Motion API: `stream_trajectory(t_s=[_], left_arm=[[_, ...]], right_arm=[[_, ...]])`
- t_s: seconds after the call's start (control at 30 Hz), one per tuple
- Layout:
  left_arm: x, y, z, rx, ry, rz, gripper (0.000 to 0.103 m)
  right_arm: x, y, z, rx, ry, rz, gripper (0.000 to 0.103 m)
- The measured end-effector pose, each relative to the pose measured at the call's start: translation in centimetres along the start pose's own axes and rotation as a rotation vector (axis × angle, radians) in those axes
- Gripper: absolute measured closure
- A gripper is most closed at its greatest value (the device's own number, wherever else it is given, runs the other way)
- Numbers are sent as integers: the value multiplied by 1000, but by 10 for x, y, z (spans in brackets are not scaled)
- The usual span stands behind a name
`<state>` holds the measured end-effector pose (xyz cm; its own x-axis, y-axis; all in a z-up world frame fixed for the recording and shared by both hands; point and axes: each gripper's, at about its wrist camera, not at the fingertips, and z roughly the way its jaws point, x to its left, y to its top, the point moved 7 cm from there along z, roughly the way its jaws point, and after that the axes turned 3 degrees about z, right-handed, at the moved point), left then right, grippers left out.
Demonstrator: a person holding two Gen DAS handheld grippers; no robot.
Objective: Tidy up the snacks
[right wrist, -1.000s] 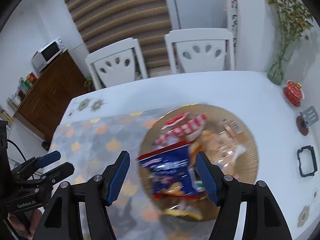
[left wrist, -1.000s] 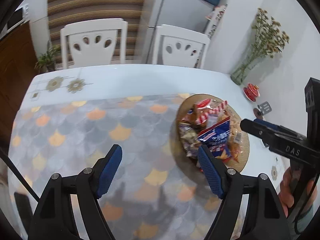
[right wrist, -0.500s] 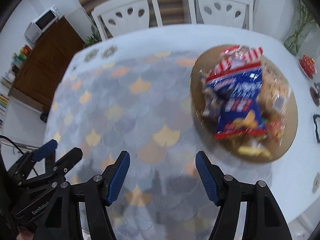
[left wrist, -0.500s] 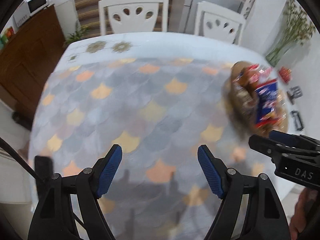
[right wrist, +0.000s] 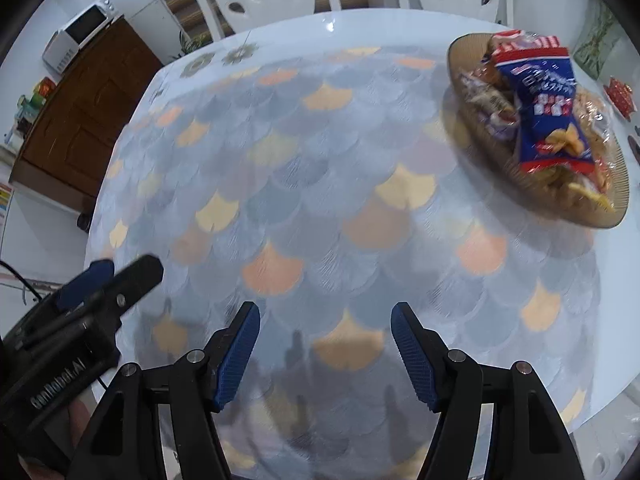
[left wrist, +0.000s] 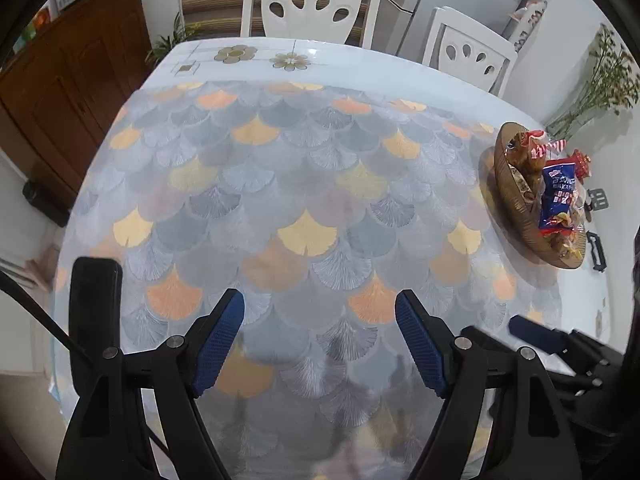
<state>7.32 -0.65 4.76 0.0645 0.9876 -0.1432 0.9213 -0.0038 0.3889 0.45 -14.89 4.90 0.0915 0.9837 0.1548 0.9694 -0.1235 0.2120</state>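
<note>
- Left gripper (left wrist: pixel 320 336), black frame with blue ribbed pads: jaws stand well apart with nothing between them, pointed steeply down at bare cloth.
- Right gripper (right wrist: pixel 325 346), same build: jaws parted somewhat less wide, likewise holding nothing, over the near part of the cloth.
- Task items: the snack packets sit heaped in a round, ribbed amber glass plate (right wrist: pixel 618 184) at the far right of the surface, well apart from both grippers.
- On top of the heap lies a glossy blue crisp bag with red ends (right wrist: pixel 544 108), crinkled film; beneath and beside it are clear and red-striped wrappers, too jumbled to count.
- Surface: a white table under a smooth, slightly shiny cloth printed with grey and orange fan scales (left wrist: pixel 280 184); it would likely let packets slide easily.
- Judgement: the packets appear gathered on the plate so they stay together; with both jaws empty and away from it, either sorting has not begun or the plate is the finished store. Which, I cannot tell.
- Two white chairs (left wrist: pixel 312 0) stand behind the table.
</note>
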Motion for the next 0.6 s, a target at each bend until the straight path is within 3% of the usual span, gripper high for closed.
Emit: stream_trajectory(t_s=[0.3, 0.6], left_arm=[[14, -9, 2, 13, -26, -11, 26], [31, -14, 6, 24, -1, -27, 26]], right_arm=[[8, -3, 6, 2, -25, 30, 37], [15, -3, 8, -1, -46, 25, 37]])
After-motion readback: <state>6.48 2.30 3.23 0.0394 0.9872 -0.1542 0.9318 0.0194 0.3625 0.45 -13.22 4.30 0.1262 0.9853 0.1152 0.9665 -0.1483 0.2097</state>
